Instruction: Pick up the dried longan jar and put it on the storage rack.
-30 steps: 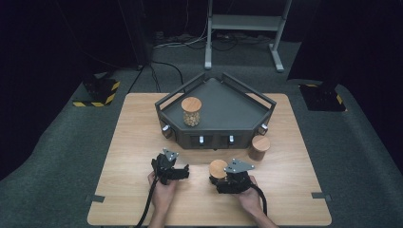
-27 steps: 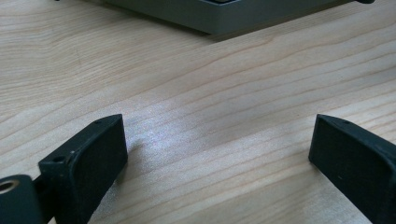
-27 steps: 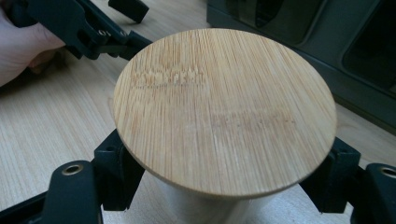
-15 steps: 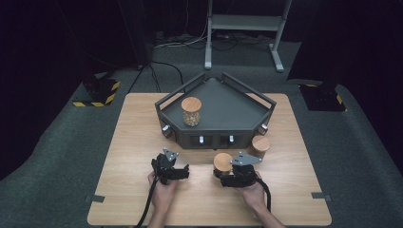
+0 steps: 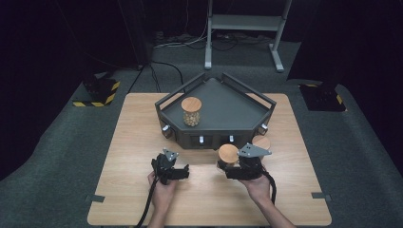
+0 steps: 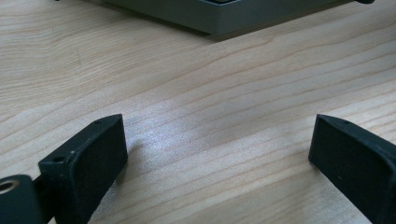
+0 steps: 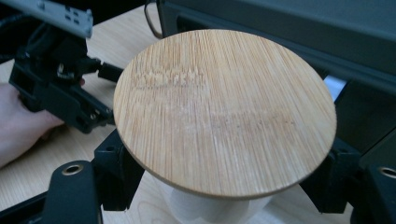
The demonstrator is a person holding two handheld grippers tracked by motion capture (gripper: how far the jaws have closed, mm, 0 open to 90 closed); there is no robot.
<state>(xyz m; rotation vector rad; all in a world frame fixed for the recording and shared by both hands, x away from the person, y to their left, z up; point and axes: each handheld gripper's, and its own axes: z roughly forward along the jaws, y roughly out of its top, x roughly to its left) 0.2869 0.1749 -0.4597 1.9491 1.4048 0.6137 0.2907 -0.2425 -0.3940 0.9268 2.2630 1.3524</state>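
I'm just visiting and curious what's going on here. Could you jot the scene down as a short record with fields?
Setting: wooden table with a dark grey tray at its far side
Right gripper: jaws shut on a jar with a bamboo lid, near the tray's front
Left gripper: jaws open, nothing between them, over bare wood
In the tray: jar of nuts, upright, lid on
Beside the tray: third jar on the table at the right front corner
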